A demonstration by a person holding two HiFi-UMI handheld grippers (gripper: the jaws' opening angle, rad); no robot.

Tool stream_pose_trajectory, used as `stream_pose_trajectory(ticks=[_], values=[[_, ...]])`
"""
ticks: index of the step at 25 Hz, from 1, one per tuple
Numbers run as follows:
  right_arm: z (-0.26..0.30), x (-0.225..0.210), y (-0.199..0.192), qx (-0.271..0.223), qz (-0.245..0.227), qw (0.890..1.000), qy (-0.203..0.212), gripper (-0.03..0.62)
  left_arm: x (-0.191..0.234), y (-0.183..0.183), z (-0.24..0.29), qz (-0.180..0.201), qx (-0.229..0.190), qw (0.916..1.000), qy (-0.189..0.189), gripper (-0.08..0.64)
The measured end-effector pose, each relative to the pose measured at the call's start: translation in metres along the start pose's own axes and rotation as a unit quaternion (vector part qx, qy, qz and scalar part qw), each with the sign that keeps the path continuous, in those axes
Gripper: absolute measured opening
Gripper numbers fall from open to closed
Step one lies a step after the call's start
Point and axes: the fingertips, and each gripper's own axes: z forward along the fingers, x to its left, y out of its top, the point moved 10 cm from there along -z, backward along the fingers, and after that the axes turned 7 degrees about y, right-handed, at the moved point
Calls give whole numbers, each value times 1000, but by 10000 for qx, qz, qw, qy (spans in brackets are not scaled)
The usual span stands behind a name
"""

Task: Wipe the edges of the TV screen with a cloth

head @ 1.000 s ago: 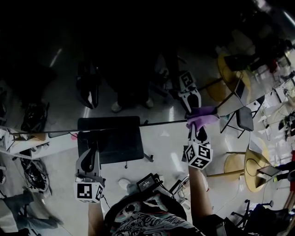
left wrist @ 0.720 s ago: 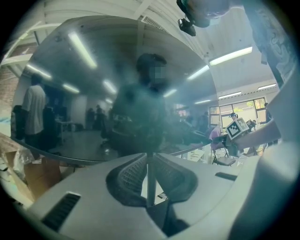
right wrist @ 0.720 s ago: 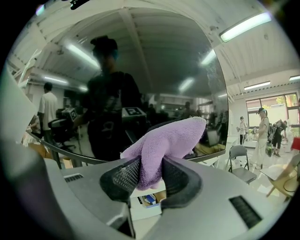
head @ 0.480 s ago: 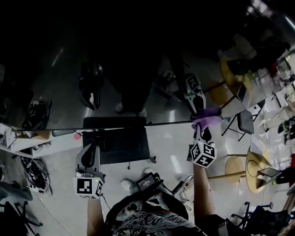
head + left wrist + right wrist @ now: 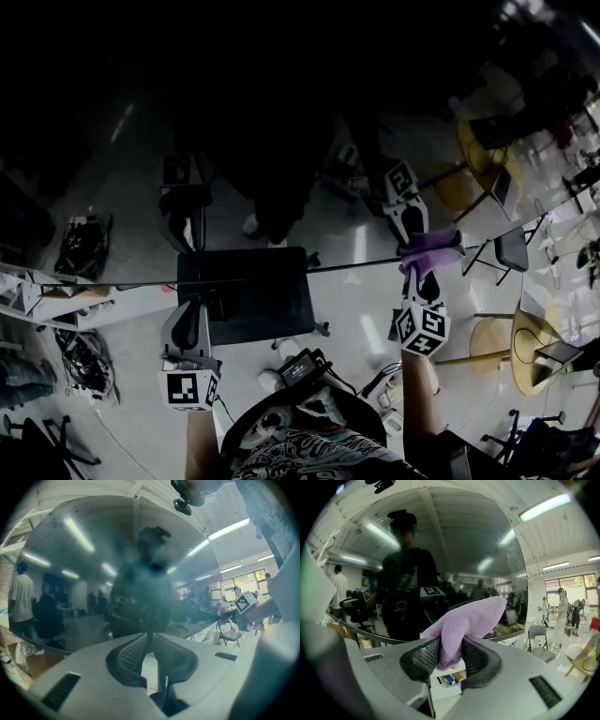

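The TV screen (image 5: 281, 141) is a dark, reflective pane filling the upper head view; its lower edge (image 5: 347, 266) runs across as a thin line. My right gripper (image 5: 421, 275) is shut on a purple cloth (image 5: 429, 248), which lies pressed against that edge near the right end. In the right gripper view the cloth (image 5: 464, 623) bulges out between the shut fingers, up against the screen (image 5: 454, 550). My left gripper (image 5: 190, 317) sits just below the edge at the left, shut and empty. In its own view, the left gripper (image 5: 151, 644) faces the screen (image 5: 117, 573).
A dark rectangular base (image 5: 248, 295) sits under the screen between the grippers. A folding chair (image 5: 514, 248) and round wooden tables (image 5: 534, 347) stand to the right. Cluttered shelves and cables (image 5: 80, 352) lie at the left. People stand in the room (image 5: 560, 609).
The right gripper and the cloth have slid a little to the right along the screen's lower edge. The left gripper has kept its place below the edge.
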Motion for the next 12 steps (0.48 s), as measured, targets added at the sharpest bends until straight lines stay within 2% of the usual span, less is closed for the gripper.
stream_pose_trajectory(ticks=[5, 12], values=[[6, 0, 3, 146, -74, 9998, 114, 137, 7, 1, 15, 128, -17, 9997, 221, 52], [3, 4, 6, 25, 129, 9999, -51, 137, 13, 7, 26, 172, -10, 9988, 452, 52]])
